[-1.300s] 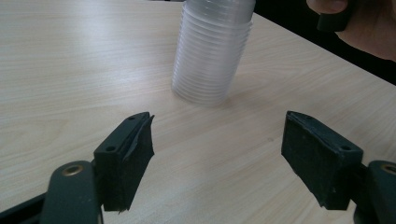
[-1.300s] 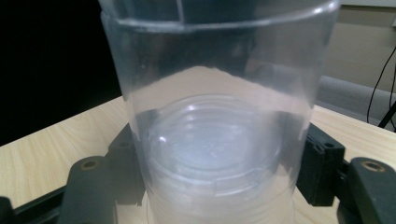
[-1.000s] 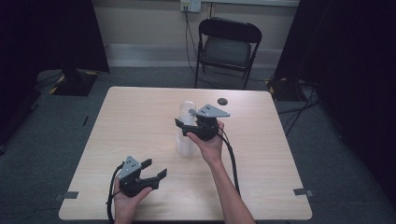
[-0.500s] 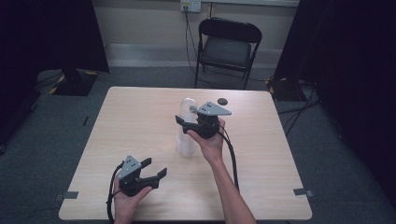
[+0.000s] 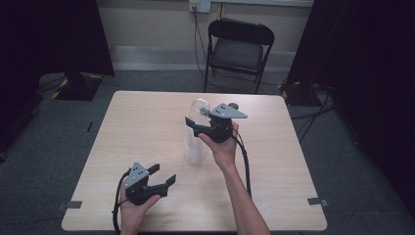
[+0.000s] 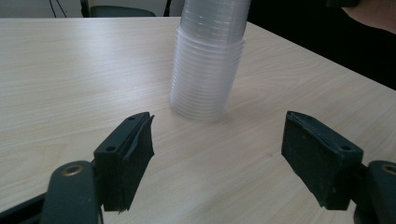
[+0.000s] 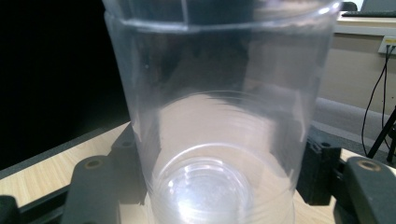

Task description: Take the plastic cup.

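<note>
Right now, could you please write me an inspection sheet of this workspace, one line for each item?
Surface: light wooden table, bare around the work.
Job's things: stack of clear plastic cups stands upright mid-table; its top cup sits between the right gripper's jaws.
Clutter: small dark object near the far edge, too small to identify.
Grippers: right gripper shut on the top cup, jaws just closing further; left gripper open, holding nothing, short of the stack.
Cables: one trails from each gripper; wall cables behind.
Surroundings: black folding chair, dark curtains, grey carpet.
</note>
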Demonstrator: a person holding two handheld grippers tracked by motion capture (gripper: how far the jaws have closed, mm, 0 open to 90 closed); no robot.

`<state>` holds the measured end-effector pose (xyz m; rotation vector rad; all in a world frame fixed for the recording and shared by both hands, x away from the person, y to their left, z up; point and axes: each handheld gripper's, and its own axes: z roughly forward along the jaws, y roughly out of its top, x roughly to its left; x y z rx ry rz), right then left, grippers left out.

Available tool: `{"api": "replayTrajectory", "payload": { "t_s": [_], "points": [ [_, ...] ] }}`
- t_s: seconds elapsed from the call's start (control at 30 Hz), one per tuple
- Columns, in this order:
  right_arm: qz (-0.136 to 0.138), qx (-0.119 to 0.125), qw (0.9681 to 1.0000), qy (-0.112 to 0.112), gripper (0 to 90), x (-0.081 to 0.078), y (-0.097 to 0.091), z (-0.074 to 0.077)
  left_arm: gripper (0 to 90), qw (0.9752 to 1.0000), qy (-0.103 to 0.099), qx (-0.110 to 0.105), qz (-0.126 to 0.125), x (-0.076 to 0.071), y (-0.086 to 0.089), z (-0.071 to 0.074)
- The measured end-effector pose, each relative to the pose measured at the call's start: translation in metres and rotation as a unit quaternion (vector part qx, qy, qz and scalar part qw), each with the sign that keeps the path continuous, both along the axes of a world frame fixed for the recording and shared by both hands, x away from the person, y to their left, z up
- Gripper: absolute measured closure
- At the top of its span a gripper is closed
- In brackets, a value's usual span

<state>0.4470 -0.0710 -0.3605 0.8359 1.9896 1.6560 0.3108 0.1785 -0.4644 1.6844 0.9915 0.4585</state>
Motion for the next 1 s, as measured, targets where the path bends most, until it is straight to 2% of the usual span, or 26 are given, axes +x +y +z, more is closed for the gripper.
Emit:
{"api": "replayTrajectory", "payload": {
  "t_s": [0.27, 0.63, 0.73, 0.8, 1.0],
  "points": [
    [0.002, 0.012, 0.9999, 0.003, 33.9, 0.000, -0.003, 0.008, 24.9, 0.9999, -0.011, 0.000, -0.005, -0.001, -0.004, 0.002],
    [-0.001, 0.029, 0.9996, 0.003, 34.6, -0.001, -0.007, 0.019, 24.9, 0.9999, 0.014, -0.005, -0.008, 0.002, -0.003, -0.001],
    [0.001, 0.041, 0.9992, 0.001, 34.7, -0.002, -0.009, 0.021, 25.2, 0.9998, 0.015, -0.007, -0.013, 0.002, -0.003, -0.001],
    [0.004, 0.050, 0.9987, 0.001, 34.8, -0.004, -0.011, 0.023, 25.3, 0.9998, 0.014, -0.008, -0.006, 0.001, -0.004, -0.001],
    [-0.001, 0.060, 0.9981, -0.013, 35.0, -0.011, -0.016, 0.029, 26.1, 0.9999, 0.009, -0.005, 0.002, 0.001, -0.003, -0.001]
  ]
}}
